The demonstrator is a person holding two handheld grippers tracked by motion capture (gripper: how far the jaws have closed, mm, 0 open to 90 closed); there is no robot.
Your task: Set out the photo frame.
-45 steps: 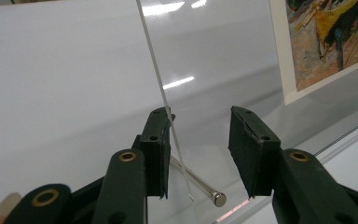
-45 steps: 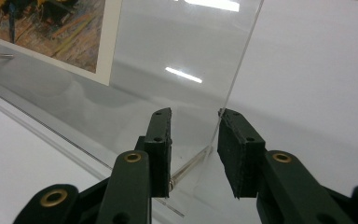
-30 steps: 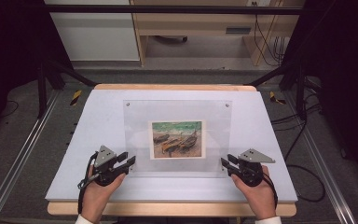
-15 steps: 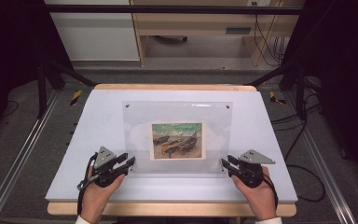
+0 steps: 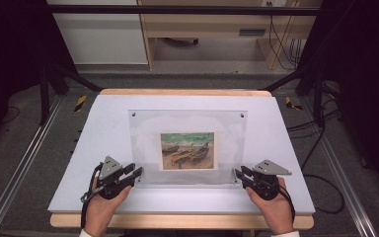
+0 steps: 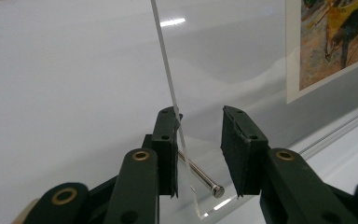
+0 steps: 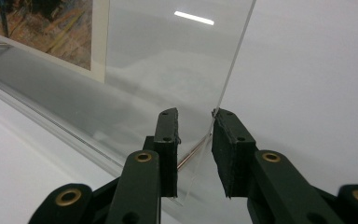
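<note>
A clear acrylic sheet point(image 5: 187, 123) with a painted boat picture point(image 5: 187, 150) under it lies on the white table point(image 5: 103, 133). My left gripper point(image 5: 137, 173) is at the sheet's near left corner and my right gripper point(image 5: 238, 174) at its near right corner. In the left gripper view the sheet's edge point(image 6: 168, 74) and a metal pin point(image 6: 200, 173) sit between the jaws of the left gripper point(image 6: 198, 126); one pad touches the edge, the other stands off. The right gripper point(image 7: 193, 123) straddles its corner point(image 7: 209, 128) the same way. Both pairs of jaws have just been closing.
Two small screws point(image 5: 133, 114) point(image 5: 242, 115) mark the sheet's far corners. The table's wooden front edge point(image 5: 177, 221) runs between my forearms. Metal rails point(image 5: 24, 163) flank the table, and cables point(image 5: 321, 143) lie on the floor at the right.
</note>
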